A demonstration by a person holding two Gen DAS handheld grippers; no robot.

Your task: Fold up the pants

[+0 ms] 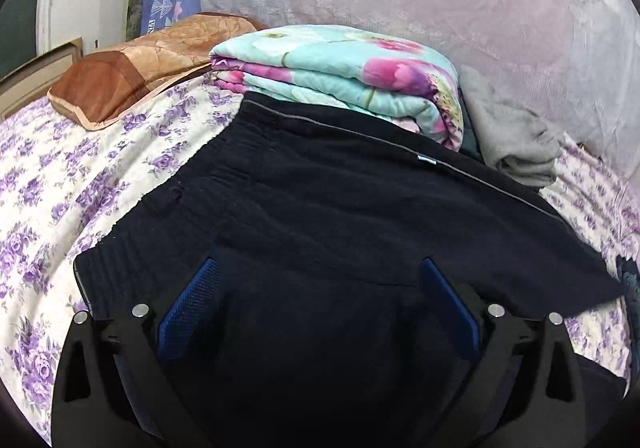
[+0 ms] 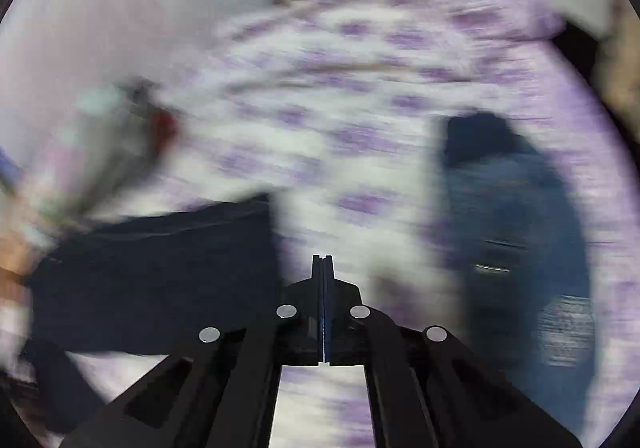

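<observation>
The dark navy pants (image 1: 320,216) lie folded on the purple-flowered bedsheet (image 1: 60,188), waistband toward the far side. My left gripper (image 1: 320,288) is open just above the near part of the pants, its blue pads (image 1: 188,308) spread wide with nothing between them. In the blurred right wrist view, my right gripper (image 2: 322,264) is shut and empty above the sheet (image 2: 340,128). The pants (image 2: 160,272) show dark at its lower left.
A folded floral quilt (image 1: 340,72) sits behind the pants, with a brown pillow (image 1: 132,76) to its left and a grey garment (image 1: 516,144) to its right. A large pale blanket (image 1: 440,0) rises behind. Another dark blue garment (image 2: 516,228) lies at the right.
</observation>
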